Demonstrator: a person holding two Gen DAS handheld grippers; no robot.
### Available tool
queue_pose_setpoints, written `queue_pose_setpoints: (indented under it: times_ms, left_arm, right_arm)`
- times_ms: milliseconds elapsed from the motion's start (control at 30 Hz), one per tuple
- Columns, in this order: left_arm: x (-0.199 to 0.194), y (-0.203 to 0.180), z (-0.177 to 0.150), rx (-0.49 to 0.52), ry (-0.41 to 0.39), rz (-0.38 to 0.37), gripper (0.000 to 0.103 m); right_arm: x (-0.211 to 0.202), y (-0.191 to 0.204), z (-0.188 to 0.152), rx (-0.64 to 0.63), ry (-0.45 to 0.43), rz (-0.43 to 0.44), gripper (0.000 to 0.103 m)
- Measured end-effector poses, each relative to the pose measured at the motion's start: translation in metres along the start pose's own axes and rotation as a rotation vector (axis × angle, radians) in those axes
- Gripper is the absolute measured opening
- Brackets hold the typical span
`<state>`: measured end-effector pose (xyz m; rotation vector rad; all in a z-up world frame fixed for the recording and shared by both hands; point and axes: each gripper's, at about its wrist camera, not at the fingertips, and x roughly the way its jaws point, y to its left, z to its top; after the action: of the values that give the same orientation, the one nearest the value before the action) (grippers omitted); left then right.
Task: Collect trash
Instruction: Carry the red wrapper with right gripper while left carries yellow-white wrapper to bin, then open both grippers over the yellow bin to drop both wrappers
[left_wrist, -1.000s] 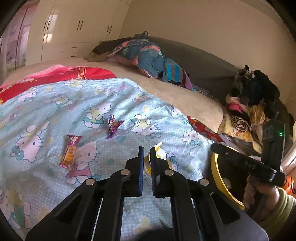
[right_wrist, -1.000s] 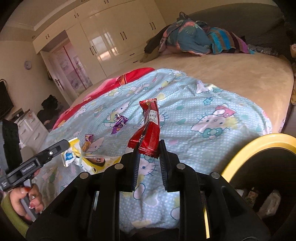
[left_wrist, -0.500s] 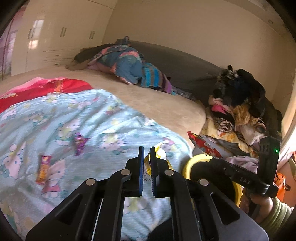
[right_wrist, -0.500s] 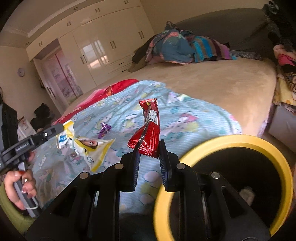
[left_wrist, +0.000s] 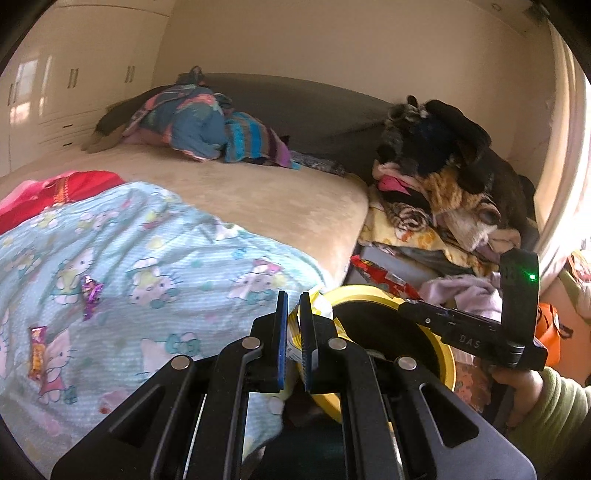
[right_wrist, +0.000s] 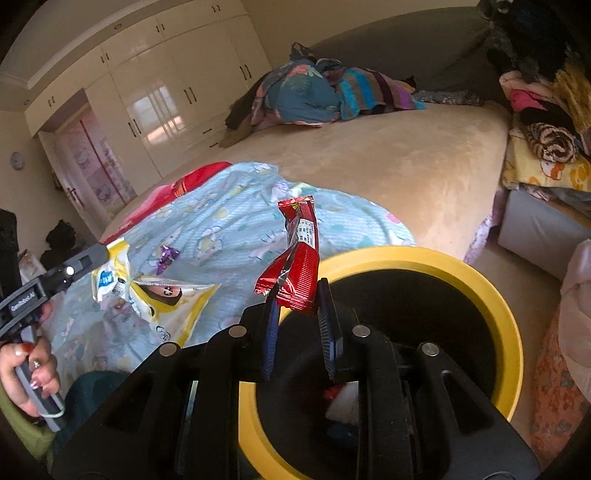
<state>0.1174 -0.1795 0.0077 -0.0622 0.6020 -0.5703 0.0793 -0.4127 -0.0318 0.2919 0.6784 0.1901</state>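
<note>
With the right gripper pinching a red foil wrapper over the yellow-rimmed bin and the left gripper clamping a yellow-white snack bag nearby, neither is dropped yet, and a purple wrapper and an orange wrapper remain on the bedspread.

Left wrist camera sits just behind my left fingers, looking forward and tilted down across the bed toward the far wall, with the clothes pile to its right. Right wrist camera rides behind my right fingers, also tilted down, facing the wardrobe and headboard end. Both views are close: the fingers fill the lower frame. Shared ground: the cartoon blanket, the yellow-rimmed bin, the crumpled bedding at the far end. Each camera sees the other gripper: the right one at the right edge of the left view, the left one at the left edge of the right view.
</note>
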Motion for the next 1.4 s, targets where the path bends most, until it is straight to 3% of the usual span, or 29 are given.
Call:
queue_pose_setpoints:
  times_ms: [833, 900, 933, 967, 1033, 1167, 1400]
  left_arm:
    - [0.053, -0.071, -0.033, 0.154, 0.128, -0.070, 0.008]
    - [0.056, -0.067, -0.036, 0.141, 0.140, -0.040, 0.026]
    - [0.056, -0.063, -0.036, 0.125, 0.139, -0.036, 0.060]
    - [0.054, -0.057, -0.036, 0.091, 0.130, -0.043, 0.078]
    - [0.046, -0.047, -0.034, 0.051, 0.103, -0.046, 0.078]
    - [0.031, -0.040, -0.030, 0.053, 0.058, 0.011, 0.095]
    - [0.011, -0.031, -0.025, 0.056, 0.022, 0.066, 0.096]
  right_arm:
    - [-0.016, -0.065, -0.031, 0.102, 0.093, -0.081, 0.019]
    - [-0.017, -0.071, -0.031, 0.135, 0.090, -0.096, 0.043]
    - [-0.019, -0.073, -0.032, 0.148, 0.081, -0.100, 0.050]
    - [-0.020, -0.075, -0.032, 0.162, 0.072, -0.102, 0.050]
    - [-0.020, -0.074, -0.032, 0.157, 0.072, -0.120, 0.054]
    - [-0.019, -0.062, -0.030, 0.124, 0.060, -0.128, 0.063]
    - [-0.020, -0.020, -0.023, 0.004, 0.015, -0.120, 0.067]
